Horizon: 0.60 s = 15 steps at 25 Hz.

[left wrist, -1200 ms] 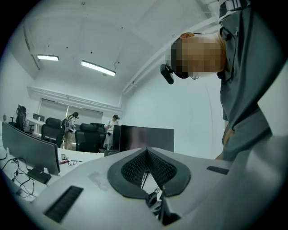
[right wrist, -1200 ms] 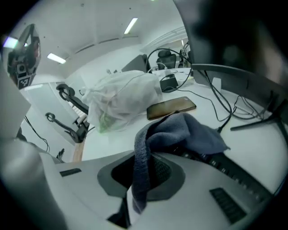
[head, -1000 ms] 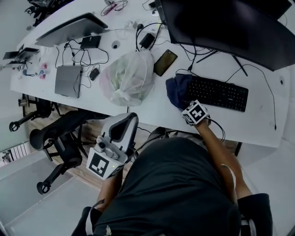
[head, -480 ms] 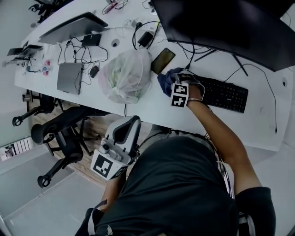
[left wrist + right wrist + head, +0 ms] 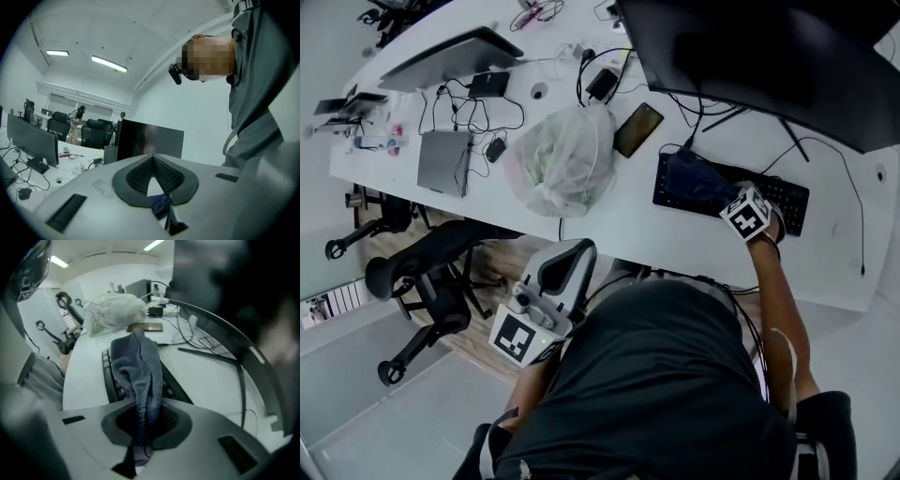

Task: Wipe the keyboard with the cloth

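My right gripper (image 5: 146, 423) clamps the cloth (image 5: 137, 363) on the keyboard (image 5: 780, 195); I'd press flat, dragging toward 3 o'clock. Left gripper (image 5: 153, 174) is closed, empty.

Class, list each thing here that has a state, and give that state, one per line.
Right gripper: shut on cloth.
Left gripper: shut, empty.
Cloth: bunched, lying on keyboard.
Keyboard: partly covered by cloth.
Monitor: dark.
Phone: screen dark.
Laptop: closed.

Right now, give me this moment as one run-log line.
right hand-held gripper: shut on cloth | cloth: draped on keyboard, left part | left hand-held gripper: shut, empty
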Tool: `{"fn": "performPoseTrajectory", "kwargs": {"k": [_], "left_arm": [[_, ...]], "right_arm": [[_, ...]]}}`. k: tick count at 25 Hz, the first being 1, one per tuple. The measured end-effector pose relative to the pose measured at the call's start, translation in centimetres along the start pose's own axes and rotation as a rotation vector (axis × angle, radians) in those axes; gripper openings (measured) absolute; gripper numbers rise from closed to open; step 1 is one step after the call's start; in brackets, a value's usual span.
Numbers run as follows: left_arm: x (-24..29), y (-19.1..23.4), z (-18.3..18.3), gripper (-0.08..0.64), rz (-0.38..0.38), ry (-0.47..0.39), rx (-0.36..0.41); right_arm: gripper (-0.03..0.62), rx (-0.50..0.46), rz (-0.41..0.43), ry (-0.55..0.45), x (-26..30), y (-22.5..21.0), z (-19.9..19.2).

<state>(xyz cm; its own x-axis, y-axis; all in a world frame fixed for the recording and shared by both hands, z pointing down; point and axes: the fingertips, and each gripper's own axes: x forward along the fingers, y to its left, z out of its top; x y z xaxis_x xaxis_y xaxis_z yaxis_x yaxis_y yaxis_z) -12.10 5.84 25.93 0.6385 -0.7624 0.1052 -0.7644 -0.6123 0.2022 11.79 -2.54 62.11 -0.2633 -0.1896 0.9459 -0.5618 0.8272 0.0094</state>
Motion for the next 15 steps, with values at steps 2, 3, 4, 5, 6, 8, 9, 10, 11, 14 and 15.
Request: {"fn": "performPoseTrajectory", "kwargs": {"k": [2,3,4,5,6,8,9,10,11,14,15], "left_arm": [[-0.1,0.6,-0.2,0.003,0.001,-0.001,-0.013],[-0.1,0.8,-0.2,0.003,-0.002,-0.005,-0.017],[0.0,0.9,-0.2,0.003,-0.006,-0.007,-0.019],[0.1,0.9,-0.2,0.003,-0.011,-0.007,-0.020],[0.2,0.8,-0.3,0.003,-0.017,-0.004,-0.021],[0.4,0.7,-0.3,0.003,-0.028,0.002,-0.019],[0.5,0.6,-0.3,0.003,-0.032,0.003,-0.017],[0.5,0.5,-0.2,0.003,-0.033,0.004,-0.014],[0.4,0.5,-0.1,0.003,-0.032,0.003,-0.012],[-0.1,0.5,0.0,0.003,-0.024,0.001,-0.011],[-0.3,0.6,-0.1,0.003,-0.020,0.001,-0.012]], "right_arm": [[0.034,0.020,-0.103,0.046,-2.1,-2.3,-2.0],[0.034,0.001,-0.135,0.038,-2.8,-2.6,-1.4],[0.034,-0.032,-0.149,0.016,-3.2,-2.3,0.1],[0.034,-0.082,-0.147,-0.007,-3.1,-1.4,2.2],[0.034,-0.144,-0.132,-0.025,-2.5,0.0,4.6],[0.034,-0.277,-0.075,-0.029,-0.1,3.5,9.1],[0.035,-0.335,-0.039,-0.014,1.5,5.3,10.9],[0.035,-0.383,-0.012,0.007,3.1,6.9,12.3],[0.035,-0.422,-0.004,0.025,4.3,8.0,13.3],[0.050,-0.460,-0.038,-0.014,5.1,8.4,14.5],[0.054,-0.434,-0.037,-0.077,4.9,8.1,14.3]]}}
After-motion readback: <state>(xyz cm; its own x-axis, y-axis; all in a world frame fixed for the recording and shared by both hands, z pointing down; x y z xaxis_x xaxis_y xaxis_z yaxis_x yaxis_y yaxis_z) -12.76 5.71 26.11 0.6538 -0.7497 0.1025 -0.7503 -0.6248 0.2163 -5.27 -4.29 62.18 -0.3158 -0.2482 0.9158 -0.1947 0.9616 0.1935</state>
